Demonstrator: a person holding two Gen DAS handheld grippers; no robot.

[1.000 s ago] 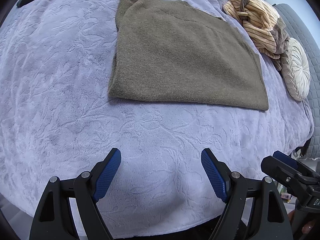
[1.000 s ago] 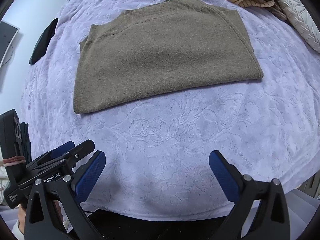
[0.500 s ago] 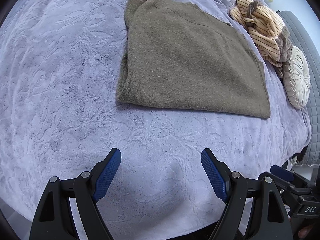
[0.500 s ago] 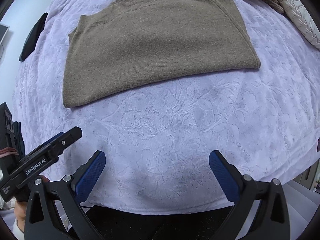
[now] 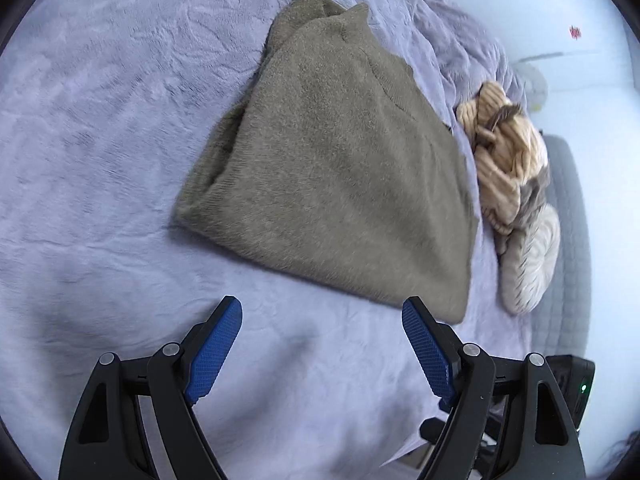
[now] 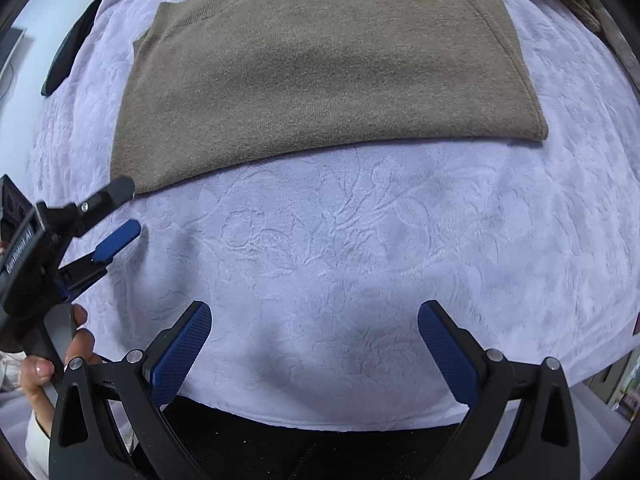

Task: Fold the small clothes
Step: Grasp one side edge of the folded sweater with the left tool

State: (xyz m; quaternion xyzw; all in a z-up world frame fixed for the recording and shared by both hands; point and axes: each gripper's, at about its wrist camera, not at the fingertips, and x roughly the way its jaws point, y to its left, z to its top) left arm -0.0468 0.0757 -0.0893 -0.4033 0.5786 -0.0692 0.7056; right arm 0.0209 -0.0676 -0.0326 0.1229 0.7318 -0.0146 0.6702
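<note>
An olive-brown knit garment (image 5: pixel 340 168) lies folded flat on a lavender textured bedspread (image 5: pixel 100 120). It also shows in the right wrist view (image 6: pixel 320 72). My left gripper (image 5: pixel 322 320) is open and empty, just short of the garment's near edge. In the right wrist view the left gripper (image 6: pixel 120 216) is at the garment's near left corner. My right gripper (image 6: pixel 314 324) is open and empty, over bare bedspread (image 6: pixel 360 240) in front of the garment.
A crumpled tan striped garment (image 5: pixel 504 152) and a round cream cushion (image 5: pixel 532 264) lie to the right of the folded garment. A dark flat object (image 6: pixel 68 64) lies at the bed's far left. The bed's front edge is right under my right gripper.
My left gripper has moved forward and turned toward the garment's near left corner. My right gripper has moved a little closer to the garment. Both stayed open.
</note>
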